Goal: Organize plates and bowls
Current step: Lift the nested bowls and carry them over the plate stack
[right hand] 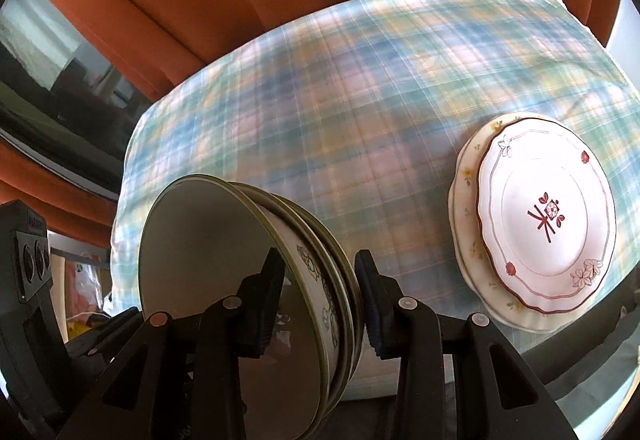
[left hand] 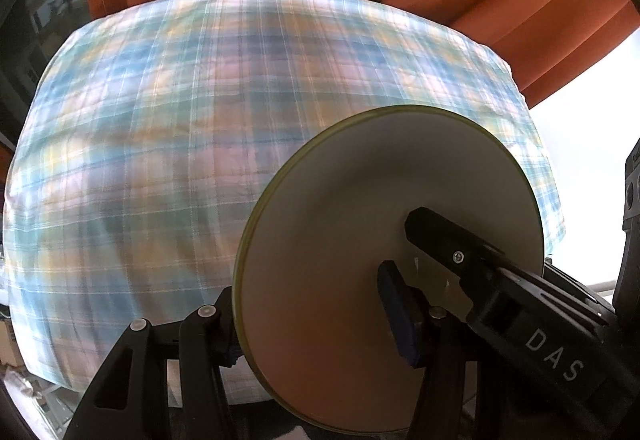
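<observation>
Now both grippers grip one stack of bowls (right hand: 256, 280), up off the checked cloth (right hand: 320, 112). The right gripper (right hand: 316, 304) pinches the stack's rim, and the left gripper (left hand: 316, 324) pinches it too. Two plates (right hand: 544, 224) sit on the right. Go slow and keep the bowls level, so none slip.

Both views: strong fisheye bowing, black vignette at corners. Plaid cloth (left hand: 168, 144) smeared by motion blur; hand-held gripper linkages sharp. Daylight blows out to white at right edge of left wrist view. Bowl stack (right hand: 224, 280) interior dim, shaded; patterned plate (right hand: 546, 216) evenly bright.
</observation>
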A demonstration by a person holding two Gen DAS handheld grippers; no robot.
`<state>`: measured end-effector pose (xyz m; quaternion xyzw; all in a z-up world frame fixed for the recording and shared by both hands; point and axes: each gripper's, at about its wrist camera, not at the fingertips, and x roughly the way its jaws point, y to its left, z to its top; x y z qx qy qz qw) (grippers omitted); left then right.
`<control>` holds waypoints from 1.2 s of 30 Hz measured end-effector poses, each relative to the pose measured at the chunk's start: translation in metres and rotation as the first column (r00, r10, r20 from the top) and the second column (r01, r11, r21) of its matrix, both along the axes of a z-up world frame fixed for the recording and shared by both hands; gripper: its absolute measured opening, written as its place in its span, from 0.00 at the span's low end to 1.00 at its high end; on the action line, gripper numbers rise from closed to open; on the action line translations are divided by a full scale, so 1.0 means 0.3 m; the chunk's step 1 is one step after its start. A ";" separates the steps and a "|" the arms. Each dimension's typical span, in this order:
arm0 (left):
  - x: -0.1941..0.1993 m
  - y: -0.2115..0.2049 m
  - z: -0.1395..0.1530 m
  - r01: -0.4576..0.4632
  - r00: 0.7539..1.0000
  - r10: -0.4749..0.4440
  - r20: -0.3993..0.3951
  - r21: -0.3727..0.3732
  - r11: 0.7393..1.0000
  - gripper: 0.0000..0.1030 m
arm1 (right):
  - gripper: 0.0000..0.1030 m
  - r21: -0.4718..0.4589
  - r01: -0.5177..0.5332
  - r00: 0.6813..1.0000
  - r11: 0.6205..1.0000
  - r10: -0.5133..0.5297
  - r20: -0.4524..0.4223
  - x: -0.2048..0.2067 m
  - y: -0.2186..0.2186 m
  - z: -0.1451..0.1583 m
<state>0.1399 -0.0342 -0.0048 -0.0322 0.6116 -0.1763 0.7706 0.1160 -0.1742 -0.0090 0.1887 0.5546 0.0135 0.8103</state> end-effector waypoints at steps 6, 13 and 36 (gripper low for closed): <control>-0.014 -0.031 -0.012 -0.024 1.000 0.024 0.005 0.000 1.000 0.55 | 0.39 0.009 -0.015 1.000 1.000 0.015 0.016 -0.006 -0.018 -0.008; -0.026 -0.146 -0.004 -0.065 0.998 0.065 0.011 -0.007 0.998 0.55 | 0.39 0.009 -0.047 0.999 0.999 0.047 0.018 0.000 -0.122 -0.003; -0.019 -0.584 -0.019 -0.128 0.991 0.128 0.034 -0.005 0.992 0.55 | 0.39 0.012 -0.115 0.993 0.993 0.115 0.032 0.030 -0.561 0.016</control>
